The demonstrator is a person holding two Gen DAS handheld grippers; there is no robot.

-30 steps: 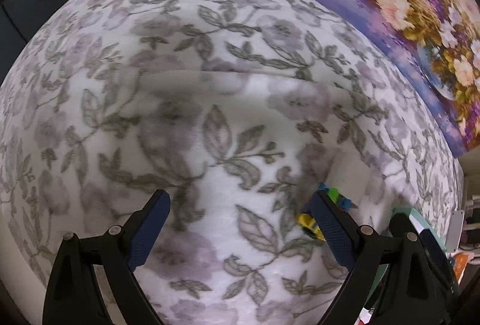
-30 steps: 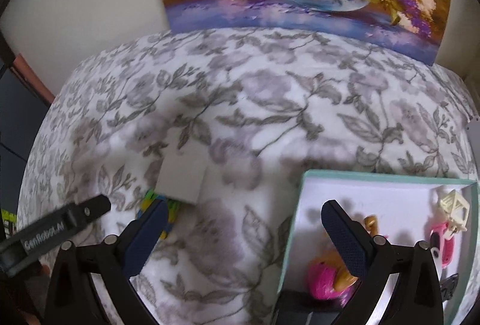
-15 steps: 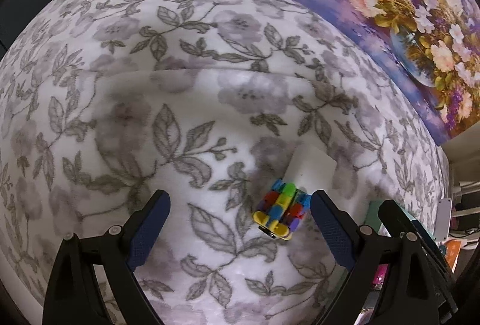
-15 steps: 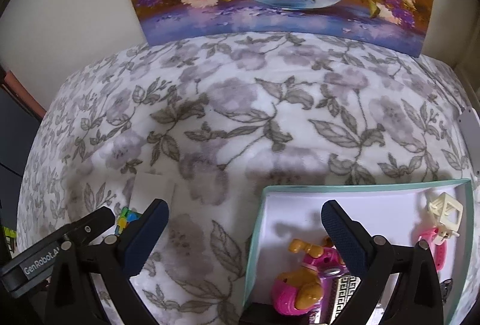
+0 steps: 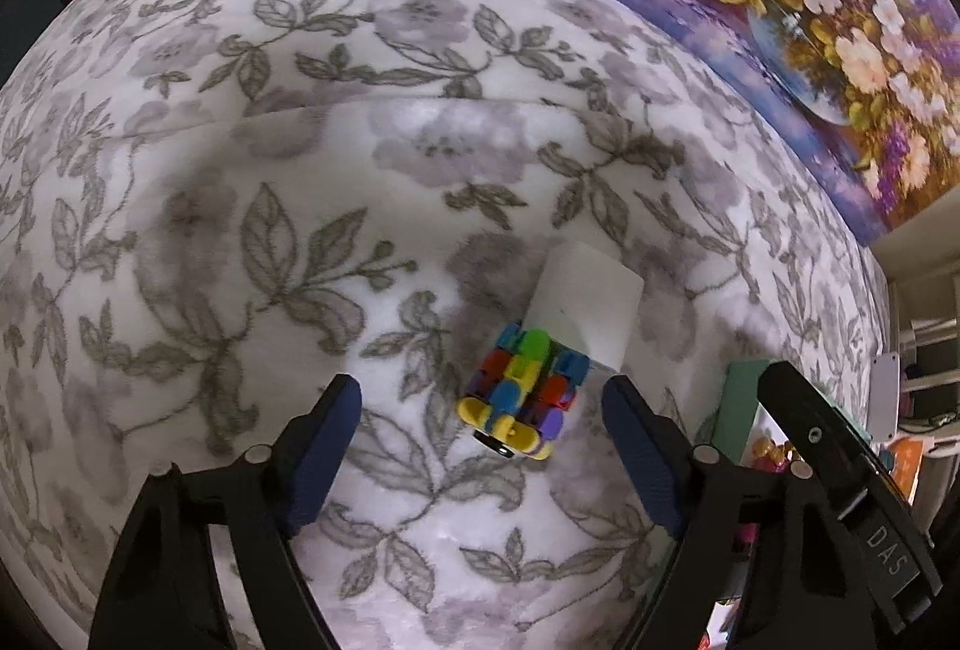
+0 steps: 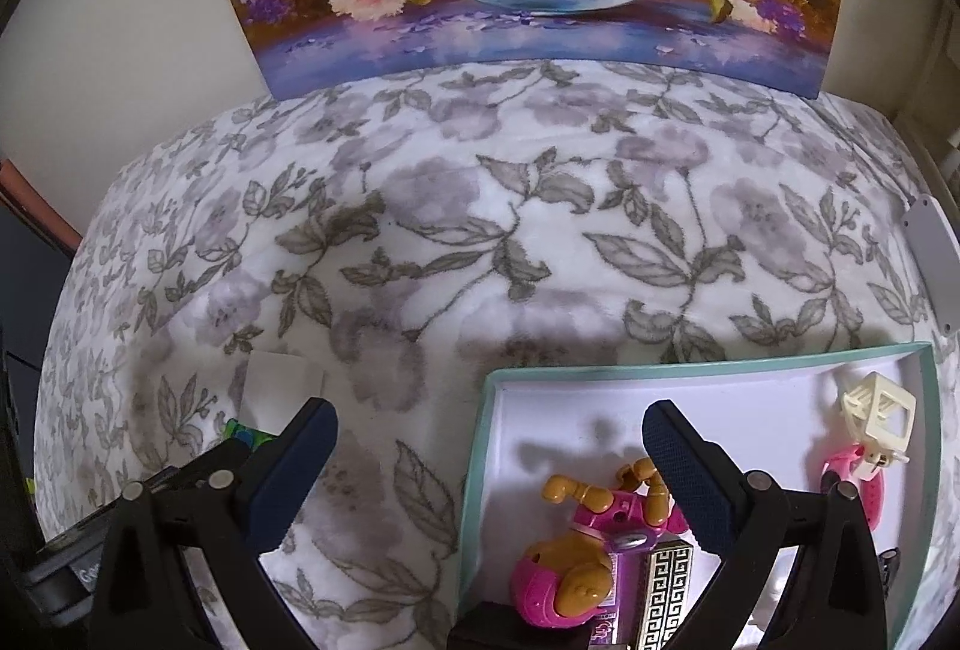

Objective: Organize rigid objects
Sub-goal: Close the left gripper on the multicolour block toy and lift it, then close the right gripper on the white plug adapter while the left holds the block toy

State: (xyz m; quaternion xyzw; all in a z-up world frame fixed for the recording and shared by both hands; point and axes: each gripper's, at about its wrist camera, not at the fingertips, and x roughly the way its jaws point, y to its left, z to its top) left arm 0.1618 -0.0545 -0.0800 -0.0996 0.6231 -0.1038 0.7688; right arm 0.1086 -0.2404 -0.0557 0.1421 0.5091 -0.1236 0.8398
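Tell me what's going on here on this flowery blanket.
A person with a gripper in each hand is tidying toys into a tray. The left gripper hangs over a multicoloured block toy lying beside a white block on the blanket; its jaws have just been closing, with the toy between them but not yet touched. The right gripper hovers open over the teal-rimmed tray, which already holds a pink toy.

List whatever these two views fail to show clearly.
- Multicoloured block toy: right wrist view shows only a sliver behind the left hand-held gripper.
- Teal-rimmed box: bottom cut off in the right wrist view.
- Pink and gold toy: partly behind a right gripper finger.
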